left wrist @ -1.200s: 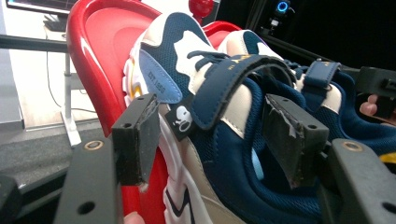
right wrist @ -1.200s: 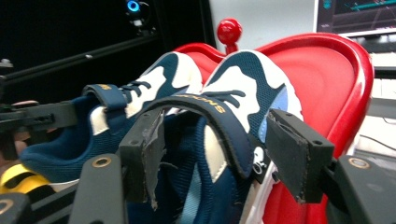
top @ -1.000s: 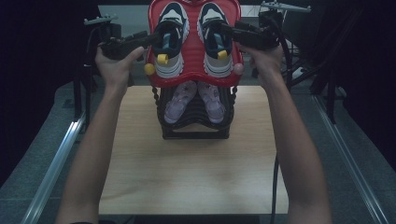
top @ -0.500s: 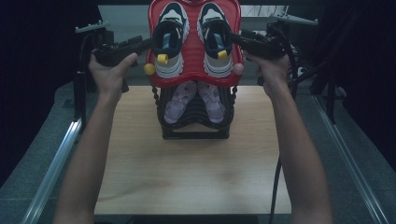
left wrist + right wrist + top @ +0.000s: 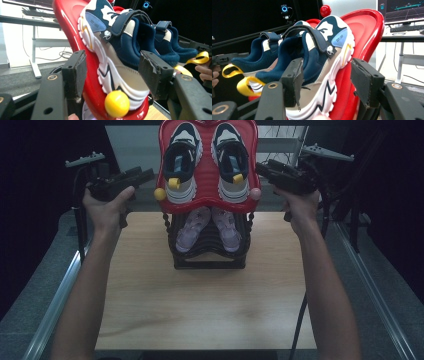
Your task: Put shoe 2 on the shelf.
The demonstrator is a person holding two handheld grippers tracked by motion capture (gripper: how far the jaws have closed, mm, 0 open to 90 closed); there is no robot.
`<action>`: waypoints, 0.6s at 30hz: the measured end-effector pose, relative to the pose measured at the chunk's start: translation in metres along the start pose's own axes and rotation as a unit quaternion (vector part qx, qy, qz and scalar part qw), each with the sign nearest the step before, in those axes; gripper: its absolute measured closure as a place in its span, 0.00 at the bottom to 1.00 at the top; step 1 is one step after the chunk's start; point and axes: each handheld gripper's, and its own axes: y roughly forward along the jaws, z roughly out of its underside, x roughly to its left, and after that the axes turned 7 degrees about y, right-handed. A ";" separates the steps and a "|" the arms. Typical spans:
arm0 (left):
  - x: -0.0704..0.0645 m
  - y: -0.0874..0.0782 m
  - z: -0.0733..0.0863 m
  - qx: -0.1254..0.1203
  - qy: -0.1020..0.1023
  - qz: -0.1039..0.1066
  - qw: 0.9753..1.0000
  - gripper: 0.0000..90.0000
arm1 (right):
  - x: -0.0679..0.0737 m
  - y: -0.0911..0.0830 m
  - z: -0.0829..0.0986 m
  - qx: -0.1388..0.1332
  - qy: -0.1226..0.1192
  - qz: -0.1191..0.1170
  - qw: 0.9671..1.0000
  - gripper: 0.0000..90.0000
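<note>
Shoes sit on a two-tier rack [image 5: 209, 250] at the far middle of the wooden worktop [image 5: 200, 305]. The top tier is a red tray [image 5: 207, 165] tilted up toward the back, and it carries a pair of navy, white and beige sneakers: the left sneaker [image 5: 181, 162] and the right sneaker [image 5: 231, 162] lie side by side, toes pointing away, heels low, each with a yellow pull loop at the heel. A yellow ball [image 5: 159, 194] sits at the tray's lower left corner and a pink ball [image 5: 255, 194] at its lower right corner. On the black lower tier rests a pair of pale pink shoes [image 5: 209, 226], partly hidden under the tray.

The left hand-held gripper [image 5: 145, 174] is held up just beside the tray's left edge, apart from it. Its own view shows the jaws spread wide with nothing between the pads, the tray edge, the near sneaker [image 5: 117, 50] and the yellow ball [image 5: 116, 103] beyond them. The right hand-held gripper [image 5: 261, 169] is held just beside the tray's right edge. Its own view shows its jaws also spread wide and empty, framing the near sneaker [image 5: 317, 65] and the red tray [image 5: 362, 30]. A red ball [image 5: 325, 10] tops the rack behind the shoes.
</note>
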 end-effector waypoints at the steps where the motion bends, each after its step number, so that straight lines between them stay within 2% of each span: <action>1: 0.000 -0.002 0.001 0.001 0.002 -0.003 1.000 0.44 | -0.001 -0.002 0.002 -0.001 0.001 0.000 1.000 0.49; 9: 0.005 -0.019 0.012 0.001 0.004 -0.005 1.000 0.44 | -0.011 -0.012 0.017 -0.002 0.004 0.000 1.000 0.50; 18: 0.005 -0.024 0.031 0.005 0.001 0.000 1.000 0.45 | -0.023 -0.021 0.039 -0.002 0.016 -0.001 1.000 0.53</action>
